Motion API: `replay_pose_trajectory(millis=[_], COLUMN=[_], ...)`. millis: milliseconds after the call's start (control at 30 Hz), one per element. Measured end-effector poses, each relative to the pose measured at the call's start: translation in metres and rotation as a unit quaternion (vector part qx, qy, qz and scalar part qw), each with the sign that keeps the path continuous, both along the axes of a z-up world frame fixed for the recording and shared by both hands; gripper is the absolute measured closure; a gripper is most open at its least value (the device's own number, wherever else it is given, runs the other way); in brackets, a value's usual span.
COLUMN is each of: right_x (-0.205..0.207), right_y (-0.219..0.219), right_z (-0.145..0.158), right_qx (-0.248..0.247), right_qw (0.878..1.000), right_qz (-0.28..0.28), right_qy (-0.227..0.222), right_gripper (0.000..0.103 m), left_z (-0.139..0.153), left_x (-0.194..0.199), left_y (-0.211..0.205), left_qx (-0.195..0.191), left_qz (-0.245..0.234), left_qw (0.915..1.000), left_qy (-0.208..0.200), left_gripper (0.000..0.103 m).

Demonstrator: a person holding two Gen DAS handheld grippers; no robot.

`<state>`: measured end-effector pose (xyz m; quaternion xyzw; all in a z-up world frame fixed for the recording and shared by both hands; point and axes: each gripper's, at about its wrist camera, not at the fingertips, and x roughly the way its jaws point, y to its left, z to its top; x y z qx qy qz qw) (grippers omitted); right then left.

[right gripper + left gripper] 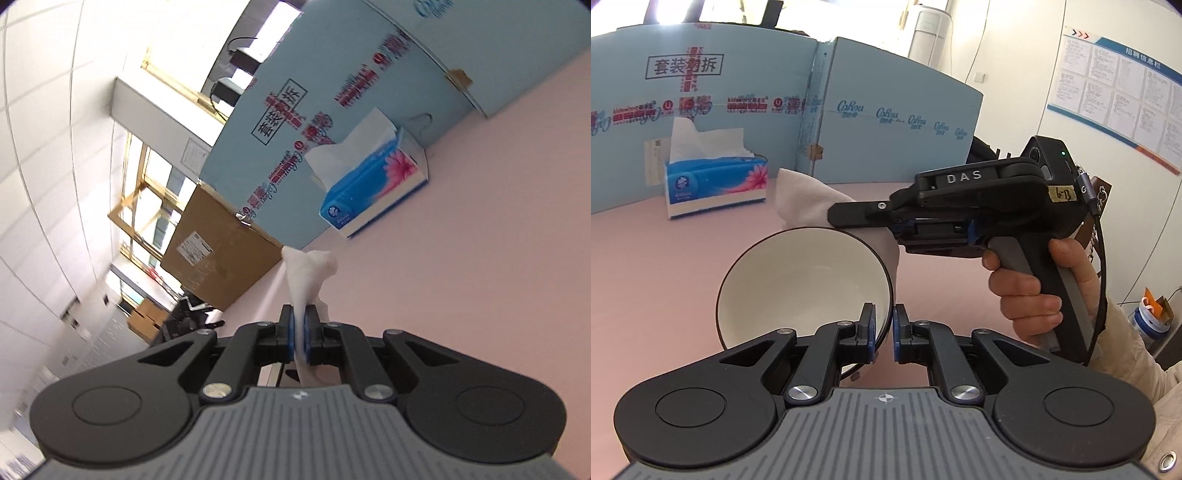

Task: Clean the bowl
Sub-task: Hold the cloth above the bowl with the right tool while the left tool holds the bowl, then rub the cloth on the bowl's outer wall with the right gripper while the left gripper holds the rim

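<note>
The left gripper (884,328) is pinching the bowl (805,284) by its rim; the right gripper (299,334), beside the bowl, is clamping a white tissue (308,273).

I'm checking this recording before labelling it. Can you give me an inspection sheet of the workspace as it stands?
Surface: pink tabletop, bare where visible.
Job's things: bowl, white inside, tilted; tissue; tissue box.
Clutter: nothing seen.
Grippers: left hand-held gripper shut on the bowl's rim; right hand-held gripper shut on the tissue.
Cables: one from the right unit's rear.
Surroundings: blue cardboard panels, brown carton, wall notice board.
</note>
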<state>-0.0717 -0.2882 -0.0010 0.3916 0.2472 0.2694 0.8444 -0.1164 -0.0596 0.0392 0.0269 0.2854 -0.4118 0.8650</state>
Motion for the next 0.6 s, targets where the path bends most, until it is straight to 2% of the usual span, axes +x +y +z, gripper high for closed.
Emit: replay_pose_trajectory(millis=[300,600], right_x=[-0.033,-0.028], right_y=[-0.011,-0.009], right_z=[-0.008,-0.01], right_qx=[0.026,0.052], right_qw=[0.999,0.998], right_qz=[-0.006,-0.006], right_qy=[0.018,0.018], right_gripper=[0.094,0.094], left_z=[0.001,0.0], left_x=[-0.003,-0.012], left_y=[-0.003,-0.003], left_qx=[0.011,0.025], left_qz=[0.003,0.007], left_qw=[0.9999,0.9996], left_qy=[-0.007,-0.013], left_gripper=[0.09,0.089])
